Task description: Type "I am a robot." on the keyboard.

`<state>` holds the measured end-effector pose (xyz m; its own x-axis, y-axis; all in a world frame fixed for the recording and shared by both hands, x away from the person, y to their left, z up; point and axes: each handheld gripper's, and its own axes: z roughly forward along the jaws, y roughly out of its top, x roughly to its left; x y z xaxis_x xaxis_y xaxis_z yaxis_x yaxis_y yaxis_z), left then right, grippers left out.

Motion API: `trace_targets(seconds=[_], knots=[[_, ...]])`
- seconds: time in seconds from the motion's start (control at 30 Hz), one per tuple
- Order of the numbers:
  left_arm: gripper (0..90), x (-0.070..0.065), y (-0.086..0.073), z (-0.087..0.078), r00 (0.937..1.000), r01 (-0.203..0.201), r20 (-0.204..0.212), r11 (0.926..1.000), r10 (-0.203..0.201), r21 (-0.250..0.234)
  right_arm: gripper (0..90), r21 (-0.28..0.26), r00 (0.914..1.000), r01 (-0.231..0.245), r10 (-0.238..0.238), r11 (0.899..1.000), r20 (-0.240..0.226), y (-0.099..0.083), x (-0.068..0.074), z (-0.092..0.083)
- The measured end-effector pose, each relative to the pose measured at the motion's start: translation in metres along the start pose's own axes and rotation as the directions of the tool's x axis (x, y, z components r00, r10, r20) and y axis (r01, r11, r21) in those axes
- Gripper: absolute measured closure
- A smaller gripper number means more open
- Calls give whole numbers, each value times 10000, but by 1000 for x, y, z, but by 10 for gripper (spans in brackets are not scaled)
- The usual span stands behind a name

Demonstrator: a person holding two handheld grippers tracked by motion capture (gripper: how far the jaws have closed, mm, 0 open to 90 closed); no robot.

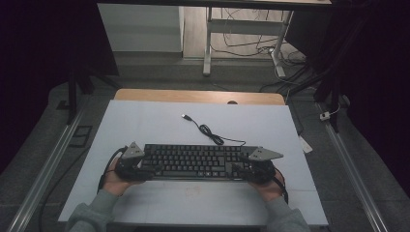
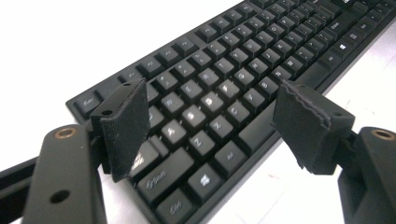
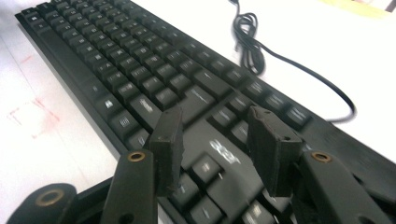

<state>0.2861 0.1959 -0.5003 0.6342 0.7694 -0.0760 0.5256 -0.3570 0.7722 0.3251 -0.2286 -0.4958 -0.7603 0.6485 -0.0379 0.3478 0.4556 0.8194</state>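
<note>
Nearby, keyboard (image 1: 196,161) on white mat (image 1: 145,121), its coiled cable (image 1: 209,131) behind

A white sheet (image 1: 145,125) covered most of a wooden table (image 1: 198,95), and the bare wood showed as a strip at the far edge. Faint red marks (image 3: 32,116) were on the sheet. Beyond the table, a white desk leg (image 1: 207,43) stood on the floor, with loose wires (image 1: 251,41) behind it. A metal rail (image 1: 46,169) ran along the grey floor at each side.
</note>
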Motion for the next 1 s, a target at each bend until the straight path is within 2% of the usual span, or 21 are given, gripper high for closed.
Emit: trace_targets(seconds=[0.4, 0.5, 0.7, 1.0], knots=[[273, -3, -23, -20, 9998, -17, -221, 9997, 12, -233, 521, -79, 9956, -289, 295, 9996, 884, -33, -15, -40], [273, -4, -29, -22, 9997, -1, -254, 9998, -4, -186, 513, -132, 9947, -417, 428, 9990, 938, -40, -19, -48], [273, -1, -34, -25, 9992, 127, -382, 9997, -135, -229, 502, -191, 9933, -483, 500, 9987, 1042, -47, -23, -55], [272, -1, -33, -24, 9993, 103, -351, 9996, -112, -255, 499, -215, 9948, -409, 427, 9989, 922, -46, -24, -53]])
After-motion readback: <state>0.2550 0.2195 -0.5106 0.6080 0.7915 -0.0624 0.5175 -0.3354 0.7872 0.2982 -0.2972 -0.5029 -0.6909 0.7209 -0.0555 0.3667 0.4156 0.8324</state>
